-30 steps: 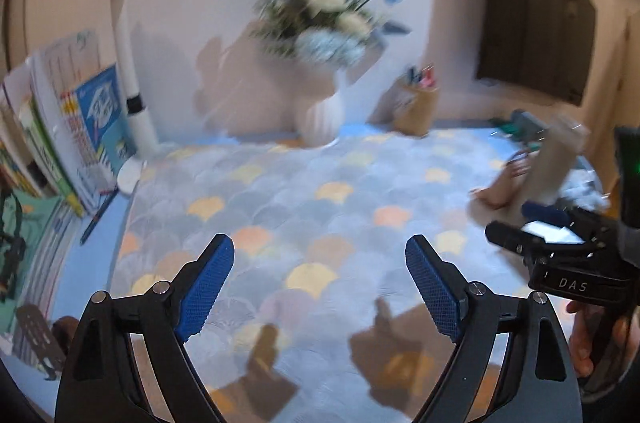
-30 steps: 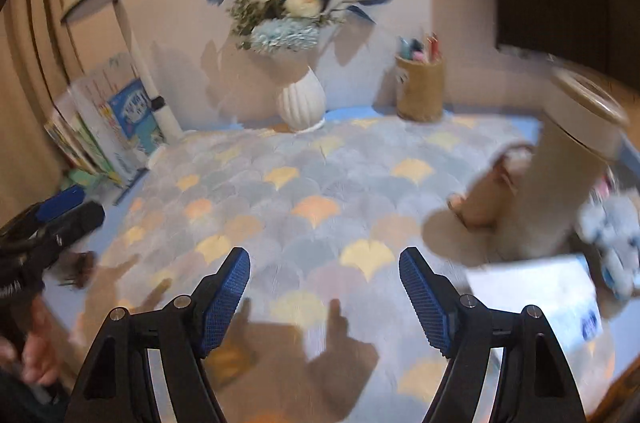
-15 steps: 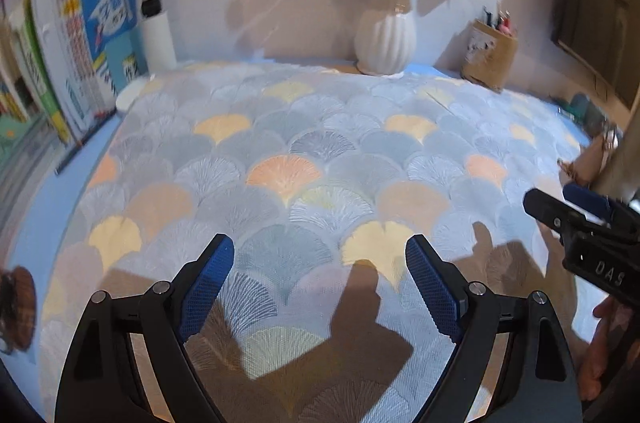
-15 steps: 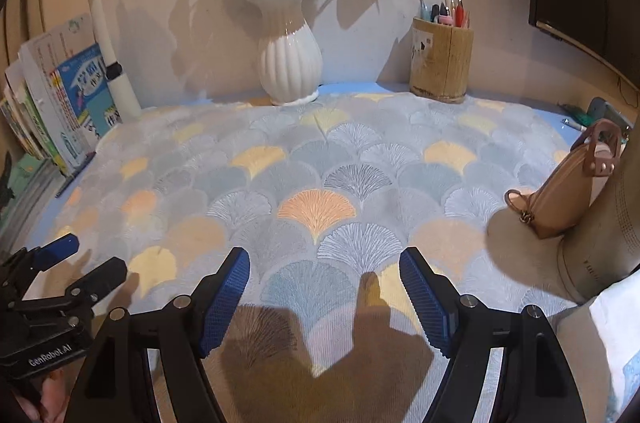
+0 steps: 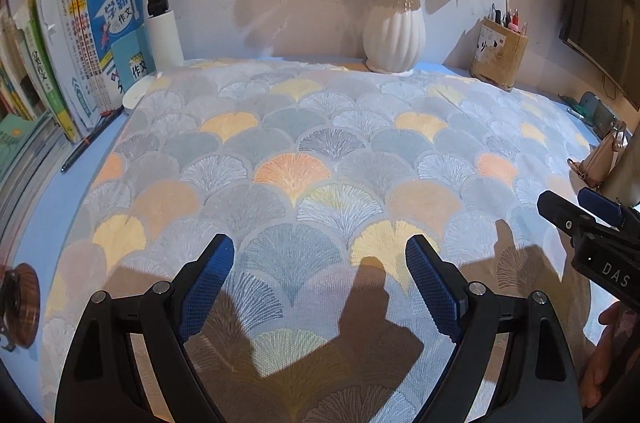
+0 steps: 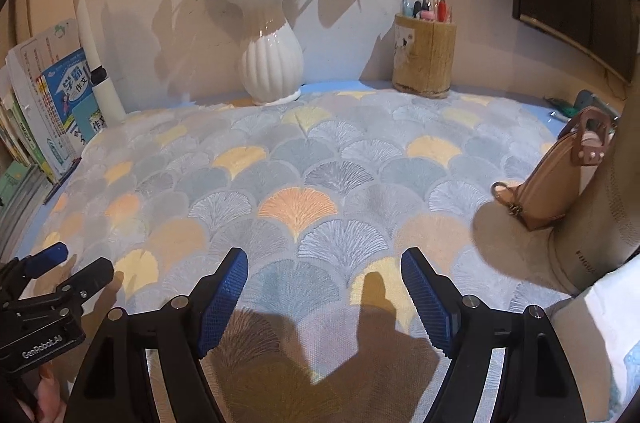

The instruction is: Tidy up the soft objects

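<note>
A soft cloth [image 5: 296, 175] with a grey, yellow and orange fan pattern lies spread flat over the desk and fills most of both views. My left gripper [image 5: 320, 243] hovers open just above its near part, with nothing between the blue pads. My right gripper [image 6: 324, 255] is open the same way over the cloth [image 6: 296, 207], to the right of the left one. Each gripper shows at the edge of the other's view: the right gripper [image 5: 580, 207] and the left gripper [image 6: 68, 263]. Their shadows fall on the cloth in front of them.
Along the back wall stand a white ribbed vase [image 6: 272, 63] with flowers and a pen holder [image 6: 424, 57]. Books [image 5: 80, 43] and a white lamp post [image 5: 160, 3] line the left side. A tan handbag [image 6: 560, 183] leans on a beige cylinder [image 6: 600, 223] at the right.
Both grippers came down and closer to the cloth between the oldest frames and half a second ago. Since then they have kept still, jaws still wide apart.
</note>
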A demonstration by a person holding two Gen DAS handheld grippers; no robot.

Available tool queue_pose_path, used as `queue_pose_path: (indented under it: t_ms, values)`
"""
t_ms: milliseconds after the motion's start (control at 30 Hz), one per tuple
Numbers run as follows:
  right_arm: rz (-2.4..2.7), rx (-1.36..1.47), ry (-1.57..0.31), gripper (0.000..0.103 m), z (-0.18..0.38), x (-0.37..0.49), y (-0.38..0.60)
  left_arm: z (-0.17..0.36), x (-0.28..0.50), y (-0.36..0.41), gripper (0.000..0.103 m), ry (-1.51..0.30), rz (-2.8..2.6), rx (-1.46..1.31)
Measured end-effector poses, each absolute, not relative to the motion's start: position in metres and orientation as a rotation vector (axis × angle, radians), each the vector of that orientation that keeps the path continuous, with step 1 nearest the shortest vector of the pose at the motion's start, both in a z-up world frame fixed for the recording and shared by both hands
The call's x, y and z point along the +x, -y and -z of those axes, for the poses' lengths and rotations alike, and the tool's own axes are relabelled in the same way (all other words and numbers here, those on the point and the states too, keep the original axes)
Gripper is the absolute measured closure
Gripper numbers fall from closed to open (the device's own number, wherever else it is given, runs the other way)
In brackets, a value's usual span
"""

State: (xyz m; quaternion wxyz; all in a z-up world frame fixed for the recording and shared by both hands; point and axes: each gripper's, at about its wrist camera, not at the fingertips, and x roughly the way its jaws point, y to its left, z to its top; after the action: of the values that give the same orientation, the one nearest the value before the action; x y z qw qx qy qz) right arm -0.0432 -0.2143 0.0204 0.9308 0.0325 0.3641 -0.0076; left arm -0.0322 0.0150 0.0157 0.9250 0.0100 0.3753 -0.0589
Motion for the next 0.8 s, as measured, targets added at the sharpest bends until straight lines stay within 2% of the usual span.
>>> queue_pose_path:
  t_ms: [233, 800]
  values:
    - [0.032, 0.036, -0.727, 0.019, -0.0230, -0.0453, 0.2107, -0.0154, -0.0315, -0.0154, 0.016, -0.774, 0.125, 0.010]
    - [0.037, 0.030, -0.746, 0.016, -0.0204, -0.0425, 0.2112, -0.0117, -0.0290, -0.0156, 0.016, -0.812, 0.149, 0.002]
